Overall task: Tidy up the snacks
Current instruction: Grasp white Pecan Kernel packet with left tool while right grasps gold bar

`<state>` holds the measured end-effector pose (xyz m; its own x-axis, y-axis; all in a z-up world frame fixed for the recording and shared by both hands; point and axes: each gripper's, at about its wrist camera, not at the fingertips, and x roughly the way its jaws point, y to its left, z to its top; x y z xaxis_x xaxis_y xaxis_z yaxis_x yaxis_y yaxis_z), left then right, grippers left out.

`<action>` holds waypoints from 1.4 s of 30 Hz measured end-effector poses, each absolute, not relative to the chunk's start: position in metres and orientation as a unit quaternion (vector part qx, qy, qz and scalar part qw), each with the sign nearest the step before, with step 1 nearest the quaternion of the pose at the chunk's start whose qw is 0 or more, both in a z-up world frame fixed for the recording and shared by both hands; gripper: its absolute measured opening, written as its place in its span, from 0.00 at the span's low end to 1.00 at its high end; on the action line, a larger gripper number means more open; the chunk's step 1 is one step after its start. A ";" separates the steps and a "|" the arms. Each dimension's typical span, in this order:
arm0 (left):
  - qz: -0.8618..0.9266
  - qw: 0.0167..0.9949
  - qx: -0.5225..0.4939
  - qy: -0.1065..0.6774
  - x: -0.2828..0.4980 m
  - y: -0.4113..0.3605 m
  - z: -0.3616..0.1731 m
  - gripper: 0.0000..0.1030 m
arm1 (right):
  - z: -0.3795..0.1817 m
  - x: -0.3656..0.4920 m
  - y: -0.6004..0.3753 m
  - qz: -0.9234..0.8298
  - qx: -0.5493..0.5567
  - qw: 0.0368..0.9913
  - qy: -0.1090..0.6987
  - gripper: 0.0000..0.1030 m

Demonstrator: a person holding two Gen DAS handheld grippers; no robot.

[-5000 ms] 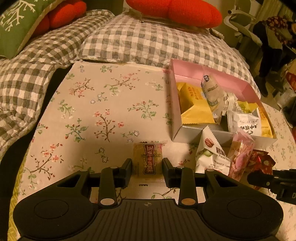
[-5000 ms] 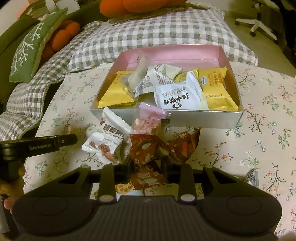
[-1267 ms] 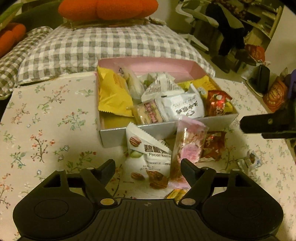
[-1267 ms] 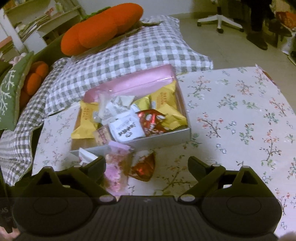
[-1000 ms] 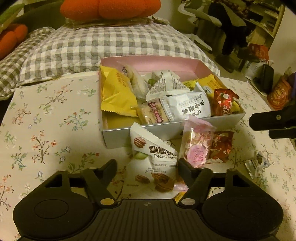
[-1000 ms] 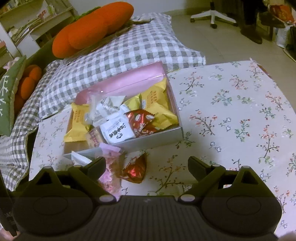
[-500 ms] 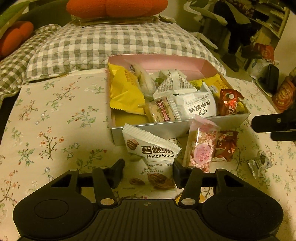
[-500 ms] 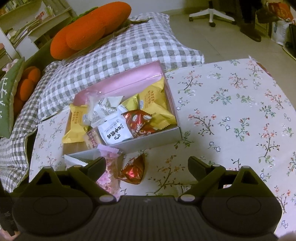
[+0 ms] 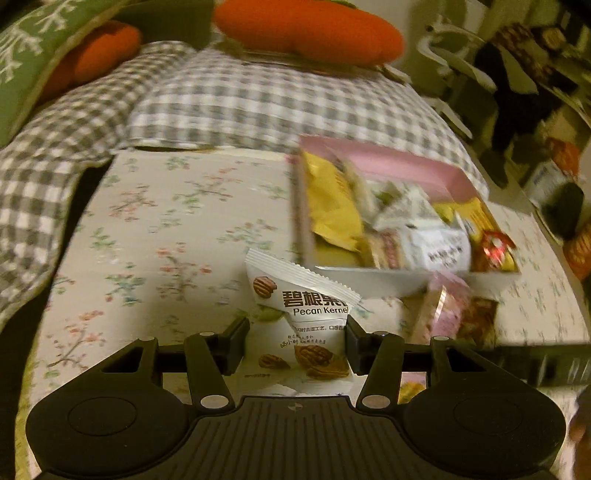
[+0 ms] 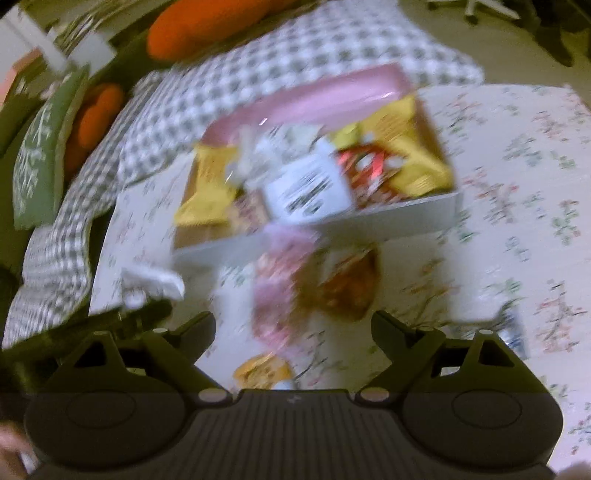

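My left gripper [image 9: 295,341] is shut on a white pecan kernel packet [image 9: 301,314], its fingers pressing both sides. The pink snack box [image 9: 391,166] sits ahead to the right, filled with yellow, white and red packets. A pink candy bag [image 9: 441,308] and a red-brown packet [image 9: 476,319] lie in front of the box. My right gripper [image 10: 293,332] is open and empty, above the pink candy bag [image 10: 275,295] and the red-brown packet [image 10: 349,290]. The box [image 10: 406,218] is ahead in that blurred view. A yellow packet [image 10: 260,371] lies just below its fingers.
Checked cushions [image 9: 266,99] and orange plush pillows [image 9: 306,29] lie behind the floral tablecloth [image 9: 166,229]. A small silvery wrapper [image 10: 515,328] lies at the right. The left gripper's arm [image 10: 81,328] shows at the left in the right wrist view.
My left gripper has closed on the pecan kernel packet and swung left. My right gripper, still open, has dropped closer over the pink bag and red-brown packet.
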<state>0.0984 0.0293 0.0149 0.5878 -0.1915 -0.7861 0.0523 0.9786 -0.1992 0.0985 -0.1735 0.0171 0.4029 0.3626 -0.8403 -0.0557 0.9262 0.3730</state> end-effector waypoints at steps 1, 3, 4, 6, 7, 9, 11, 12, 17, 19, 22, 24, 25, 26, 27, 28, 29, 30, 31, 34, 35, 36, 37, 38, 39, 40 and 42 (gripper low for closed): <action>-0.065 0.888 -0.084 0.448 0.099 0.034 0.015 0.49 | 0.015 0.097 -0.166 0.137 0.131 0.823 0.536 0.86; -0.056 0.887 -0.099 0.448 0.101 0.044 0.017 0.49 | 0.012 0.094 -0.153 0.162 0.105 0.813 0.549 0.86; -0.051 0.887 -0.103 0.447 0.102 0.047 0.016 0.49 | 0.011 0.092 -0.148 0.176 0.094 0.807 0.556 0.85; -0.041 0.886 -0.110 0.448 0.106 0.053 0.015 0.49 | 0.009 0.085 -0.132 0.205 0.066 0.791 0.572 0.84; -0.038 0.885 -0.111 0.450 0.106 0.055 0.013 0.49 | 0.008 0.081 -0.122 0.222 0.047 0.784 0.578 0.84; -0.040 0.883 -0.114 0.454 0.107 0.057 0.011 0.49 | 0.006 0.073 -0.106 0.246 0.007 0.771 0.588 0.84; -0.043 0.882 -0.119 0.454 0.107 0.058 0.011 0.49 | 0.000 0.065 -0.092 0.269 -0.023 0.753 0.600 0.84; -0.043 0.882 -0.121 0.454 0.108 0.058 0.011 0.49 | -0.001 0.061 -0.088 0.277 -0.033 0.747 0.604 0.86; -0.045 0.881 -0.125 0.453 0.108 0.059 0.012 0.49 | -0.006 0.052 -0.077 0.294 -0.067 0.727 0.616 0.80; -0.046 0.881 -0.126 0.454 0.109 0.059 0.012 0.49 | -0.008 0.052 -0.076 0.296 -0.071 0.723 0.621 0.75; -0.048 0.881 -0.125 0.454 0.108 0.057 0.012 0.49 | -0.008 0.053 -0.074 0.297 -0.073 0.725 0.617 0.75; -0.049 0.881 -0.124 0.455 0.108 0.056 0.012 0.49 | -0.009 0.051 -0.072 0.293 -0.074 0.731 0.612 0.72; -0.049 0.880 -0.125 0.455 0.108 0.056 0.011 0.49 | -0.008 0.050 -0.073 0.290 -0.079 0.735 0.608 0.68; -0.049 0.881 -0.125 0.455 0.108 0.056 0.011 0.49 | -0.008 0.052 -0.073 0.287 -0.084 0.739 0.603 0.65; -0.048 0.880 -0.125 0.455 0.108 0.056 0.011 0.49 | -0.008 0.052 -0.074 0.283 -0.087 0.743 0.600 0.60; -0.047 0.880 -0.125 0.455 0.108 0.056 0.011 0.49 | -0.008 0.052 -0.075 0.280 -0.091 0.746 0.597 0.52; -0.047 0.880 -0.124 0.456 0.108 0.056 0.011 0.49 | -0.008 0.053 -0.076 0.275 -0.096 0.750 0.594 0.49; -0.047 0.880 -0.124 0.456 0.109 0.056 0.010 0.49 | -0.008 0.054 -0.076 0.272 -0.099 0.752 0.592 0.42; -0.047 0.880 -0.124 0.457 0.109 0.056 0.010 0.49 | -0.009 0.056 -0.077 0.268 -0.102 0.754 0.590 0.36; -0.049 0.879 -0.123 0.457 0.109 0.055 0.010 0.49 | -0.008 0.056 -0.079 0.263 -0.107 0.758 0.588 0.29; -0.050 0.879 -0.123 0.457 0.109 0.055 0.010 0.49 | -0.008 0.056 -0.079 0.263 -0.108 0.758 0.587 0.28; -0.049 0.879 -0.122 0.457 0.109 0.055 0.010 0.49 | -0.008 0.056 -0.079 0.262 -0.111 0.760 0.585 0.27; -0.050 0.879 -0.122 0.458 0.109 0.055 0.010 0.49 | -0.009 0.056 -0.078 0.261 -0.111 0.761 0.584 0.27; -0.050 0.879 -0.122 0.457 0.109 0.056 0.010 0.49 | -0.009 0.056 -0.078 0.260 -0.110 0.761 0.583 0.26; -0.050 0.879 -0.123 0.457 0.109 0.055 0.010 0.49 | -0.009 0.056 -0.078 0.260 -0.109 0.762 0.583 0.26; -0.050 0.880 -0.123 0.457 0.109 0.055 0.010 0.49 | -0.009 0.056 -0.078 0.259 -0.109 0.763 0.582 0.26; -0.050 0.880 -0.120 0.456 0.109 0.054 0.010 0.49 | -0.008 0.056 -0.077 0.256 -0.110 0.766 0.579 0.26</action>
<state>0.1090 0.0540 0.0103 0.5787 -0.1975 -0.7913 -0.0211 0.9663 -0.2566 0.0559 -0.0769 -0.0083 0.1987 0.2646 -0.9437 -0.5196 0.8448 0.1275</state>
